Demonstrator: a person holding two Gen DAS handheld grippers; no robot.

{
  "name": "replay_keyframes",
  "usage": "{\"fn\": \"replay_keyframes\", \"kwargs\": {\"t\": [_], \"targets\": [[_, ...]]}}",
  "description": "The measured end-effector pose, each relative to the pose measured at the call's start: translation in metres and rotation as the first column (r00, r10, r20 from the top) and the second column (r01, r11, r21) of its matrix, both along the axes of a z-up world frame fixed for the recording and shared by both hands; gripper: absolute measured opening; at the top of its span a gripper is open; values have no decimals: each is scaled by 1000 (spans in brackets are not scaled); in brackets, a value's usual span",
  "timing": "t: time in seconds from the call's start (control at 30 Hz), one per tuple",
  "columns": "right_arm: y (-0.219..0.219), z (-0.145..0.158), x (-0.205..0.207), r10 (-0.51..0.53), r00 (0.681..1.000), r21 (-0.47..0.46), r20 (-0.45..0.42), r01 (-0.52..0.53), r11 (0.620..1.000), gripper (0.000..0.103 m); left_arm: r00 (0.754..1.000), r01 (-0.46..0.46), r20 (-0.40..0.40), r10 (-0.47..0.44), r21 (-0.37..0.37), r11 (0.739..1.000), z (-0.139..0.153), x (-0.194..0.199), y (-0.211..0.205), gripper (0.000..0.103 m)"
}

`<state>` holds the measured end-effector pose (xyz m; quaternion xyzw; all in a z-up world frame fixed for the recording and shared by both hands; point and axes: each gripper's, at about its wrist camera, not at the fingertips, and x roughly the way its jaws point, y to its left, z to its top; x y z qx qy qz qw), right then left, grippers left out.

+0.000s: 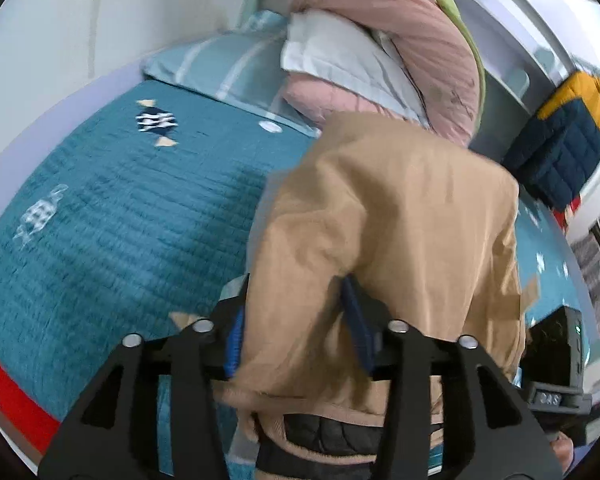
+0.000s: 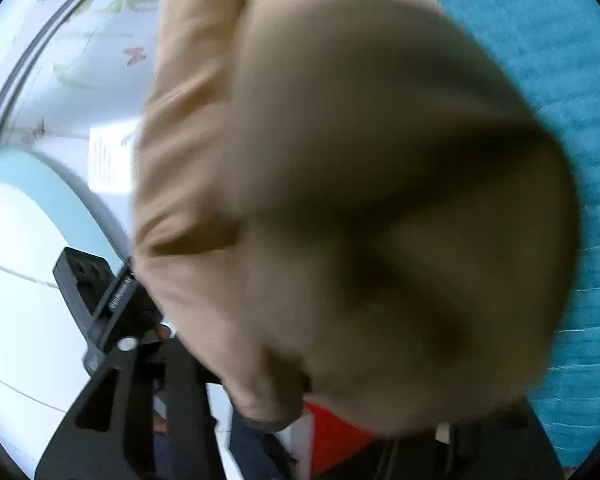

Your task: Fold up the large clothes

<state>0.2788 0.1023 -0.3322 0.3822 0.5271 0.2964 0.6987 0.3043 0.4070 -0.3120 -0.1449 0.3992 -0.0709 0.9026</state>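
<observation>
My left tongs point(image 1: 296, 328) pinched the tan sweatshirt point(image 1: 392, 216) over the bed point(image 1: 112, 216). Right tongs' state: hidden, I couldn't tell. Next, I judged, spread it flat.

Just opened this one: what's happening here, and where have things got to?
A person with a gripper in each hand is handling a tan garment over a bed with a teal quilted cover. The left gripper has the fabric between its blue-padded fingers. In the right wrist view the cloth drapes right over the lens, hiding that gripper's fingertips. The garment is bunched, not yet folded. A pink quilt and pillows are piled at the far end.
</observation>
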Motion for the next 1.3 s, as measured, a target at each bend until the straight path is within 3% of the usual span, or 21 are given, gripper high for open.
{"fn": "replay_keyframes", "kwargs": {"t": [0.03,0.1,0.17,0.3,0.4,0.5,0.57,0.67,0.7,0.77,0.83,0.9,0.93,1.03,1.1,1.23,1.3], "targets": [[-7,9,-3,6,1000,-28,27,-5,1000,54,1000,-17,11,17,10,1000,4,-5,-1,57],[-22,25,-9,9,997,-96,72,-2,995,56,998,-41,54,40,28,999,13,-20,-5,62],[-40,40,-13,-5,996,-172,84,19,985,56,994,-65,90,60,56,996,19,-34,-13,72],[-64,72,-20,43,991,-265,128,-7,964,56,989,-111,102,103,72,991,19,-50,-26,74],[-66,91,-17,69,992,-305,108,-33,952,57,984,-144,106,141,17,989,17,-65,-31,74],[-63,118,-22,119,974,-383,192,-37,923,56,981,-168,90,172,-49,985,12,-77,-36,76],[-64,147,-18,134,950,-404,282,-9,915,43,986,-153,62,157,-67,986,5,-78,-42,76],[-48,175,7,219,886,-433,409,-23,901,19,984,-169,41,172,-70,983,-7,-79,-50,76],[-39,173,13,245,872,-440,425,-38,897,13,983,-175,37,179,-96,980,-10,-79,-50,76],[-13,165,39,319,840,-456,439,-98,885,10,980,-196,6,198,-133,972,-16,-80,-50,76],[7,147,61,410,810,-548,419,-134,826,9,981,-192,7,194,-123,974,-18,-81,-53,76],[9,117,91,412,847,-636,337,-118,762,4,981,-190,9,192,-100,977,-22,-81,-59,76],[3,107,96,401,860,-648,317,-112,753,0,981,-195,-1,195,-81,977,-27,-79,-61,77],[-15,77,121,358,898,-644,257,-117,756,0,979,-203,-21,203,-31,979,-39,-70,-64,78],[-18,64,129,356,904,-647,236,-127,752,0,980,-198,-37,196,-65,978,-45,-60,-60,78],[-16,59,129,366,898,-660,244,-122,741,0,983,-181,-19,181,3,983,-43,-42,-65,78],[-14,52,139,372,899,-664,232,-134,736,0,985,-173,-28,173,-1,985,-47,-33,-63,78]]}}
